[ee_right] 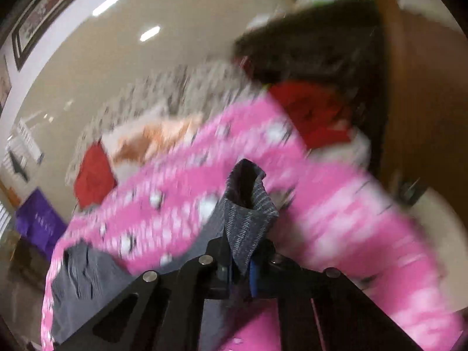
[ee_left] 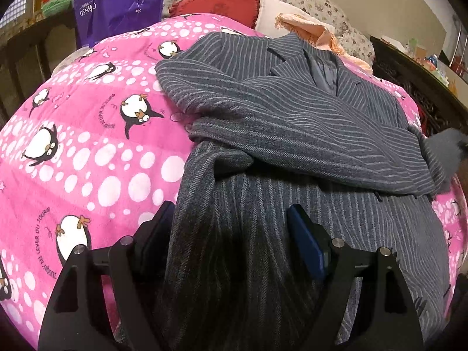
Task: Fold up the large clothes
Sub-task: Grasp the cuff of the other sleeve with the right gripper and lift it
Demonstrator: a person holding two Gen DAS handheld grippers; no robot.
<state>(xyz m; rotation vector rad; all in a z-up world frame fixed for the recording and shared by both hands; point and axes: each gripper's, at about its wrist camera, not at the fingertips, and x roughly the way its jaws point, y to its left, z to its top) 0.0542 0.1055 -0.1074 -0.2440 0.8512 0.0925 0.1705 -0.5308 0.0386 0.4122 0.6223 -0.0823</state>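
Pink penguin-print quilt [ee_left: 87, 152] covers the bed as folding surface. Grey pinstriped wool jacket [ee_left: 292, 122] lies on it, sleeve crossed. Left claw [ee_left: 231, 219] wide, straddling the hem. Right claw [ee_right: 242, 263] pinches a jacket corner (blurred), probably carrying it over.

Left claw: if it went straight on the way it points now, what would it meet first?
Most likely the grey striped jacket. The left claw is open, with the jacket's hem already between its fingers and the folded sleeve straight ahead. Depth under the fisheye is uncertain.
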